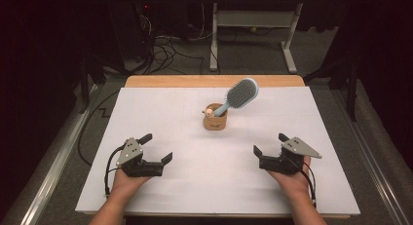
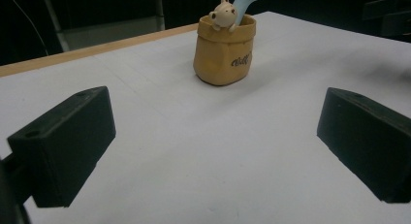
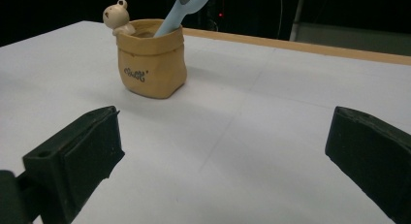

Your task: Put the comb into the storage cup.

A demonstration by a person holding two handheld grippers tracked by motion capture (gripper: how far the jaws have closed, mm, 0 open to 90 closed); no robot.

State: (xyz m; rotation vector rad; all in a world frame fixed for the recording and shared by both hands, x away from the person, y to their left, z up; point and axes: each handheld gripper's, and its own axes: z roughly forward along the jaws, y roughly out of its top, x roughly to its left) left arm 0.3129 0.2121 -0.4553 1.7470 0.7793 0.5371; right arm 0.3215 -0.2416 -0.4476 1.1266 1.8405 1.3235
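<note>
A tan sack-shaped holder (image 1: 215,120) with a small bear figure (image 1: 209,111) on its rim stands upright at the table's middle. A light blue hairbrush (image 1: 239,95) stands in it, handle down, head leaning up and to the right. The holder (image 2: 224,51) and bear (image 2: 223,13) lie ahead of my left gripper (image 1: 159,148), which rests open near the front left. My right gripper (image 1: 270,144) rests open at the front right, with the holder (image 3: 152,57) and brush handle (image 3: 180,11) ahead of it. Nothing sits between either pair of jaws.
A white sheet (image 1: 160,108) covers the wooden table (image 1: 170,81). Beyond the far edge are cables (image 1: 165,47) on the floor and a white table frame (image 1: 253,25). Dark surroundings flank both sides.
</note>
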